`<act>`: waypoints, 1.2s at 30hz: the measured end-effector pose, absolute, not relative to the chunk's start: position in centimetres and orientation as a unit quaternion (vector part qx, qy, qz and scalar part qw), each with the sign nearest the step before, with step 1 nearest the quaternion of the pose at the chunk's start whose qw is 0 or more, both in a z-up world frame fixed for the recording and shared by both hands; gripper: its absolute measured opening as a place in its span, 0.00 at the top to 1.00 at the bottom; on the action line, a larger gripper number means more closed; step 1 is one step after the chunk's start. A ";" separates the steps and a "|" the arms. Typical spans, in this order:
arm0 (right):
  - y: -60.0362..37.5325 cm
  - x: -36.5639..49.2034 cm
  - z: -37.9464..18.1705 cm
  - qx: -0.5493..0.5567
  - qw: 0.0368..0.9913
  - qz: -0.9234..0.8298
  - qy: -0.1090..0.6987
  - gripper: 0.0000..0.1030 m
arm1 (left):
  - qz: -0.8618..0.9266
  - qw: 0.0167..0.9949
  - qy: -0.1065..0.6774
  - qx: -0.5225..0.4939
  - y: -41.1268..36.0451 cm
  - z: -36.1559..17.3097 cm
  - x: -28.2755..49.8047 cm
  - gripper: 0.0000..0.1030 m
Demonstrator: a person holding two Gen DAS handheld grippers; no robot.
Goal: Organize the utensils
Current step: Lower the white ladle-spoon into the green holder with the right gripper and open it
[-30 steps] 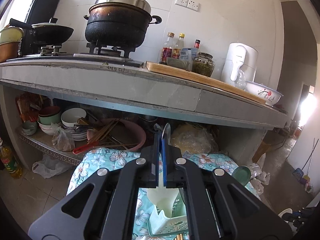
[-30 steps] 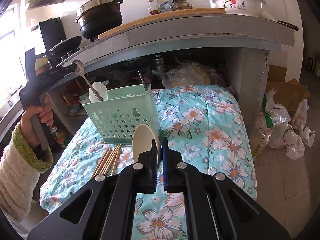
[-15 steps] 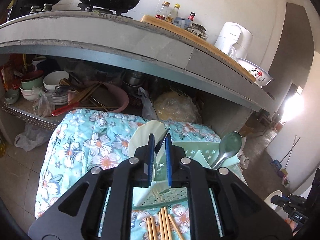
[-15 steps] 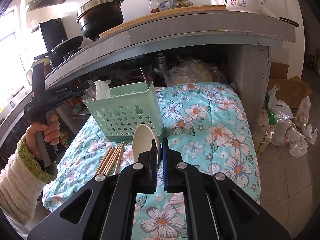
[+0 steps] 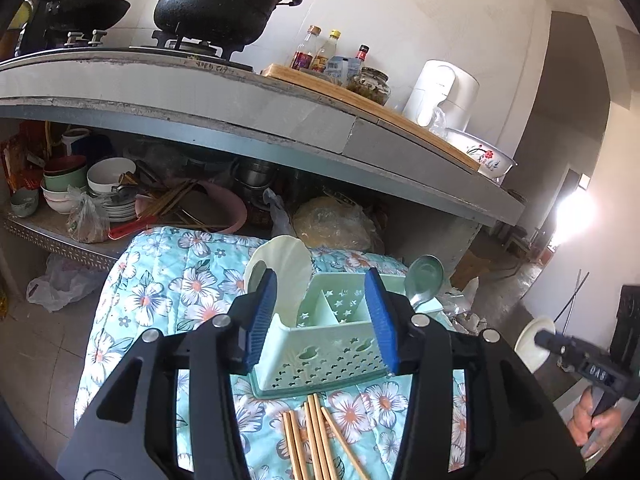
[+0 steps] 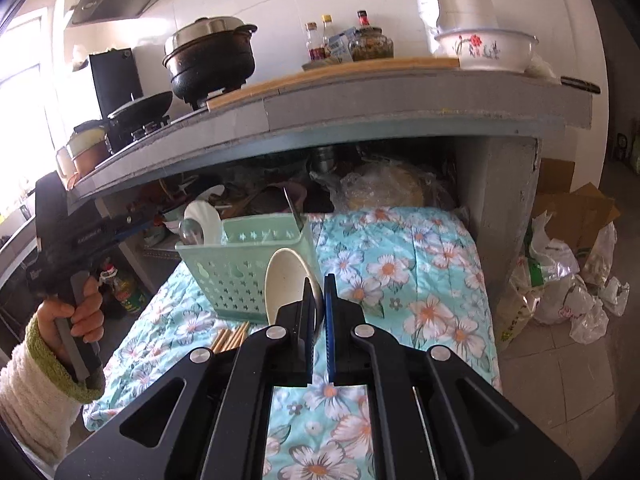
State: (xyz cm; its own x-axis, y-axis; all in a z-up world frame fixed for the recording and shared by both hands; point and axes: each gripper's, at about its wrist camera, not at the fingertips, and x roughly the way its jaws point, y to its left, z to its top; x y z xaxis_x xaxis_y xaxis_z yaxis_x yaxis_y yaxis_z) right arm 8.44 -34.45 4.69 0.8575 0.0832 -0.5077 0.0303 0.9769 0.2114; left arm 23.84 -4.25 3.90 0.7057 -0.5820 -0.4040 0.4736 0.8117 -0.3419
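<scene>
A mint-green perforated utensil basket (image 5: 320, 356) (image 6: 236, 272) stands on the flowered cloth. In it are a white spoon (image 5: 284, 268) (image 6: 204, 216) and a metal spoon (image 5: 424, 276). The right wrist view shows another metal spoon (image 6: 188, 230) beside the white one, just clear of my left gripper (image 6: 154, 220). My left gripper (image 5: 320, 292) hangs before the basket, its jaws opening with nothing between the pads. My right gripper (image 6: 319, 286) (image 5: 548, 340) is shut on a cream-white spoon (image 6: 288, 280) (image 5: 530, 344), held above the cloth right of the basket. Several wooden chopsticks (image 5: 316, 436) (image 6: 232, 336) lie in front of the basket.
The cloth-covered surface (image 6: 408, 264) sits under a concrete counter (image 5: 280, 120) with pots, bottles and a bowl on top. Bowls and plates (image 5: 80, 188) crowd the shelf behind. Plastic bags and a box (image 6: 568, 264) lie on the floor to the right.
My left gripper came down over the basket and opened, letting go of the metal spoon, which now stands in the basket. My right gripper rose slightly with the cream-white spoon.
</scene>
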 end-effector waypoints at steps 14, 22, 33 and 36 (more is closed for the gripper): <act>-35.0 17.8 14.0 0.058 0.988 -0.007 0.144 0.95 | -0.267 0.920 0.280 -0.066 -2.0 1.8 16.8 0.45; -33.2 24.8 12.3 0.009 0.988 -0.022 0.151 0.95 | -0.239 0.922 0.295 -0.068 0.1 0.6 15.5 0.45; -30.5 26.7 8.7 -0.081 0.981 -0.043 0.172 0.95 | -0.221 0.925 0.297 -0.082 1.8 0.6 15.9 0.45; -30.2 26.8 7.9 -0.094 0.978 -0.045 0.180 0.95 | -0.223 0.925 0.297 -0.084 1.8 0.5 15.9 0.45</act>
State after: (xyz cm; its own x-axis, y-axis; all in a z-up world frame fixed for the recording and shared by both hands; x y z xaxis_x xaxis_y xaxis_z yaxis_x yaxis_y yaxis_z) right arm 26.75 -30.18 7.92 0.9314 -0.1216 -0.3432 0.0539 0.9782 -0.2005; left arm 15.87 1.78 0.49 0.7239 -0.4616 -0.5127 0.3619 0.8868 -0.2875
